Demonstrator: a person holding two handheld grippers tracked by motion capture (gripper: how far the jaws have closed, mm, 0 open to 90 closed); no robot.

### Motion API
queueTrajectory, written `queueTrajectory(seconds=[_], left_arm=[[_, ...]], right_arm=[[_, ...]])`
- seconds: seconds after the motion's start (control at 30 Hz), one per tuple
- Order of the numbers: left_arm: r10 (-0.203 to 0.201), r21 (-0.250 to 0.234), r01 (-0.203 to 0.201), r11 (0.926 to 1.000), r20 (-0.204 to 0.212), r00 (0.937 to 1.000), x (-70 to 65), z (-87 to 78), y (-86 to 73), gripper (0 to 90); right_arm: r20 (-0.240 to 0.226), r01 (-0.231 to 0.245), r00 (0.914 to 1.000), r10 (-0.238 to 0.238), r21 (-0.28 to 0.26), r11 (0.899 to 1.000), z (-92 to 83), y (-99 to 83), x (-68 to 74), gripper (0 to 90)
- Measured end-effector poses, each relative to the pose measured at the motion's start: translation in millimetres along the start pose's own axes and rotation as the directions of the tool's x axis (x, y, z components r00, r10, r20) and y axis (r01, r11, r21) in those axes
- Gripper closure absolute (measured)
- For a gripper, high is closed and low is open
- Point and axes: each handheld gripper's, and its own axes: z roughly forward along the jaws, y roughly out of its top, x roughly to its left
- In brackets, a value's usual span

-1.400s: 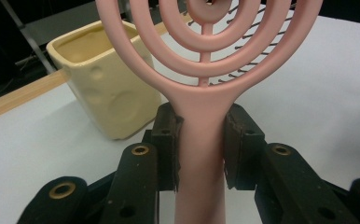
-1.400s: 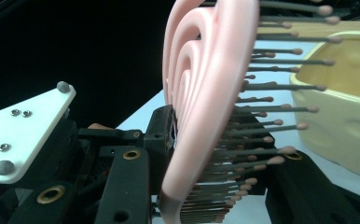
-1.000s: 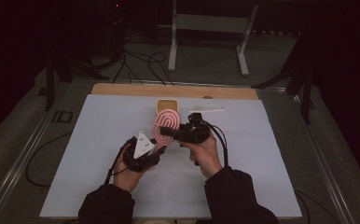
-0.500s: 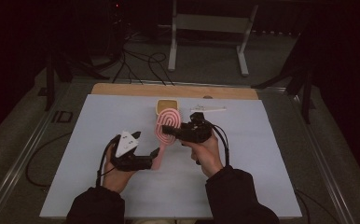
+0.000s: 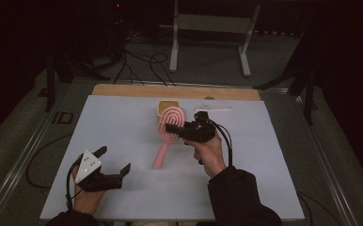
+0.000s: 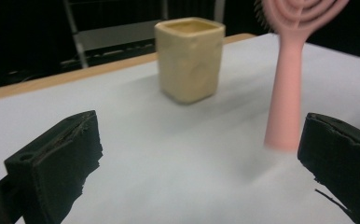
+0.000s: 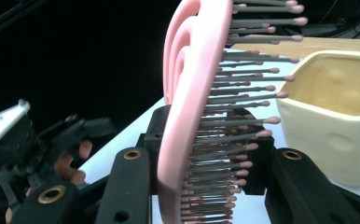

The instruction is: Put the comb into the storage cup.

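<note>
Dark room, grey floor, cables behind my white-covered worktop [image 5: 123, 122]. My right fingers [image 5: 171, 127] clamp the pink spiral plastic hairbrush [image 5: 166, 134] beside the cream square cup [image 5: 166, 105]; my left fingers [image 5: 114, 159], just opened wide, hold nothing.

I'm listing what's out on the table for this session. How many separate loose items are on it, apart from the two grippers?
3: a pink hairbrush held upright mid-table in the right gripper, a yellow cup just behind it, and a small white item near the far edge. Nothing else appears, though the brush could hide something.
</note>
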Motion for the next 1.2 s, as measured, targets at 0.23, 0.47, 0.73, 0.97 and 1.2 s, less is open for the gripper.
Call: queueTrajectory(seconds=[0.23,0.47,0.73,0.97,1.2], left_arm=[[0.002,0.024,0.000,0.9997,-0.077,0.9970,5.0,-18.1,-19.0,0.0],[-0.010,0.039,0.013,0.9992,-0.091,0.9958,6.4,-16.6,-26.1,0.0],[-0.016,0.034,0.020,0.9992,-0.117,0.9931,10.2,-15.5,-28.7,0.0],[-0.062,0.013,0.065,0.9978,-0.141,0.9880,17.5,-17.3,-30.8,0.0],[-0.072,0.006,0.074,0.9973,-0.148,0.9863,18.5,-18.3,-31.5,0.0]], right_arm=[[0.006,-0.006,1.0000,0.006,-0.011,1.000,-0.3,3.4,-0.1,63.4],[0.010,-0.001,0.9999,0.001,-0.015,1.000,0.8,8.7,1.5,63.4],[0.023,-0.004,0.9997,0.004,-0.033,0.999,-1.9,18.3,1.0,63.4],[0.019,-0.009,0.9998,0.010,-0.041,0.999,-2.1,22.8,1.0,63.4],[0.015,-0.017,0.9997,0.018,-0.049,0.999,-0.9,27.0,1.3,63.4]])
